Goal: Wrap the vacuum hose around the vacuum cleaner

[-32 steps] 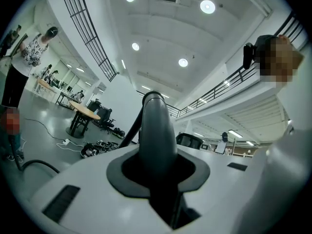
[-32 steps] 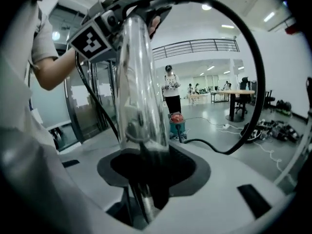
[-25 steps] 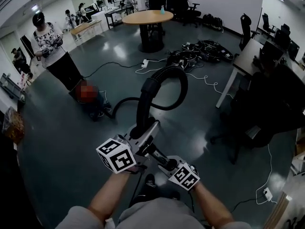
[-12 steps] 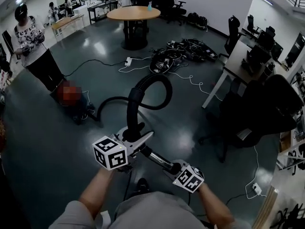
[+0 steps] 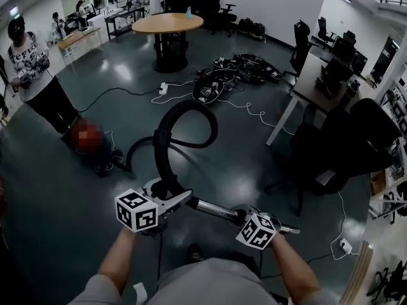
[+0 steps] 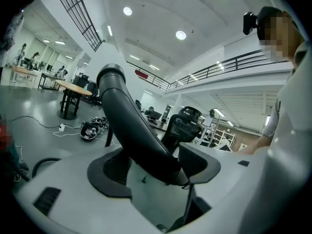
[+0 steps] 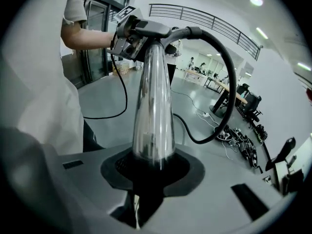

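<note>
Now left gripper (image 5: 170, 197) fingers are opening with the black hose (image 5: 166, 132) between them, right gripper (image 5: 236, 213) fingers pinch the metal wand (image 7: 153, 106), so keep the wand steady and regrip the hose farther toward the vacuum cleaner (image 5: 100, 159) on the floor (image 5: 241, 145) far left.

Location: an open-plan office hall with a work area.

Indicators:
- A polished grey floor (image 5: 254, 145) runs ahead of the right gripper (image 5: 236, 216).
- Far ahead and left of it stands a round desk (image 5: 166, 23).
- Swivel chairs (image 5: 299, 40) and a rectangular desk (image 5: 311, 84) stand ahead and to its right.
- Coiled cables (image 5: 229, 75) and a power strip (image 5: 164, 89) lie on the floor between them.
- People (image 5: 58, 23) stand at distant desks far left.
- A railed gallery (image 6: 234, 63) and recessed ceiling lights (image 6: 181, 34) are overhead.
</note>
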